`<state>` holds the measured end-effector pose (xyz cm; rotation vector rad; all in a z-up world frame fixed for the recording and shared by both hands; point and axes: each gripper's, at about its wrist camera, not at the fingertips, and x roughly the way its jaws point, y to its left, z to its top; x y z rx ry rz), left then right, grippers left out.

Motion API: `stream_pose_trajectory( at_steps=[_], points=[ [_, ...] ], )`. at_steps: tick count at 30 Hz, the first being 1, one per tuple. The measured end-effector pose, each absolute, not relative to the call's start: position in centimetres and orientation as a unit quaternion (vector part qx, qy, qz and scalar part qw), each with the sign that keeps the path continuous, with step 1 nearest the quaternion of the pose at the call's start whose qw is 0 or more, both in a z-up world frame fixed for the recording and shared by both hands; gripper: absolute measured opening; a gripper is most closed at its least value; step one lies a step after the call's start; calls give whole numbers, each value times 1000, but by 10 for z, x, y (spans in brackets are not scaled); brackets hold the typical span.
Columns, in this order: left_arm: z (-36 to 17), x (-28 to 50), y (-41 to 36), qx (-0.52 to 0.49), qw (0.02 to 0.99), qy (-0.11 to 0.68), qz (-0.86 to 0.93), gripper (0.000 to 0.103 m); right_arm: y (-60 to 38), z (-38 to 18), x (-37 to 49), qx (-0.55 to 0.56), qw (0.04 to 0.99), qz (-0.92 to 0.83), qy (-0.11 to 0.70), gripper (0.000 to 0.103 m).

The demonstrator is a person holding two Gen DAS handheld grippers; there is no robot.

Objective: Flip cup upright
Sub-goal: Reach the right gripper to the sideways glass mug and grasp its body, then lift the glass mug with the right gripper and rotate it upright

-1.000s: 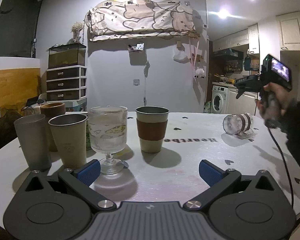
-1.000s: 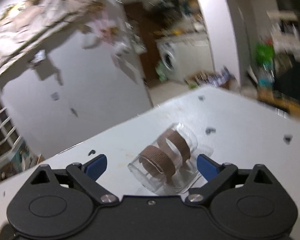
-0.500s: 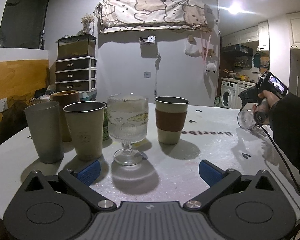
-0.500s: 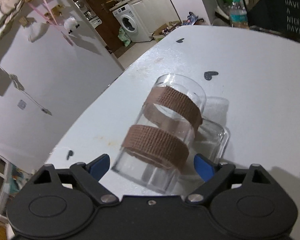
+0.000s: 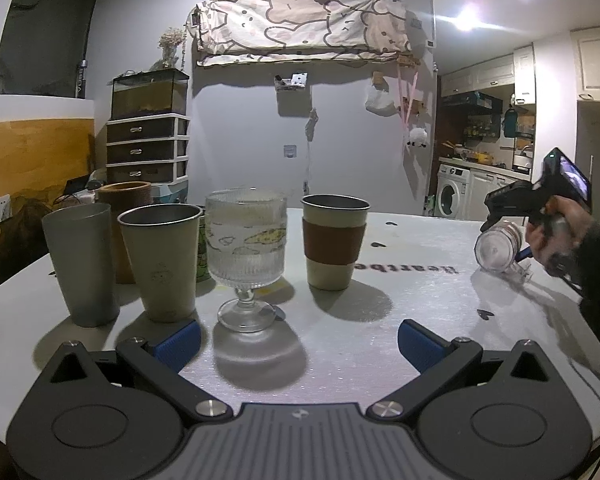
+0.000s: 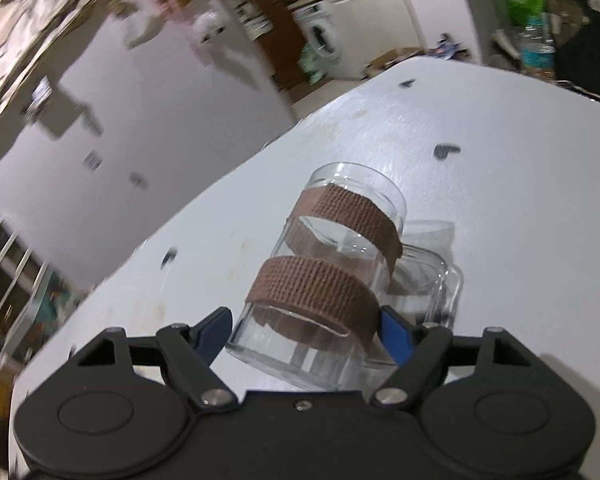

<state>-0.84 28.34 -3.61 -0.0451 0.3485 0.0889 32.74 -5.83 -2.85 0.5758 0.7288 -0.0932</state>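
A clear glass mug [image 6: 332, 276] with two brown fabric bands lies on its side on the white table [image 6: 520, 168], handle to the right, mouth pointing away. My right gripper [image 6: 304, 330] has closed on its base end, blue pads touching both sides. In the left wrist view the mug [image 5: 498, 246] lies at the far right with the right gripper [image 5: 520, 254] and the hand on it. My left gripper [image 5: 298, 342] is open and empty, low over the near table edge.
Several upright cups stand in front of the left gripper: a grey tumbler [image 5: 82, 264], a beige metal cup [image 5: 162, 260], a ribbed goblet [image 5: 246, 256], a banded cup [image 5: 334, 240] and a brown cup [image 5: 124, 200] behind. A cable hangs from the right gripper.
My right gripper's fingers have closed in from wide open onto the mug's base end. The left gripper has shifted slightly; the cups look a little further left.
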Motion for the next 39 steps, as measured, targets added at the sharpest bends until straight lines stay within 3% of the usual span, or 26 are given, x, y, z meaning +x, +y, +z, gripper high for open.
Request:
stream_pose_trajectory(
  at_steps=[17,23,31,39],
  points=[
    [-31,-5,265,-17,985,170,18,103,-3,-18,141,136,881,233,388,76],
    [-27,-4,266,-34,986,164,10,103,20,-15,88,70,889,280,357,76],
    [-23,7,259,-49,982,181,-30,103,14,-26,66,90,900,291,313,77],
    [-20,66,257,-146,953,255,-75,103,16,-31,58,81,909,292,285,76]
  ],
)
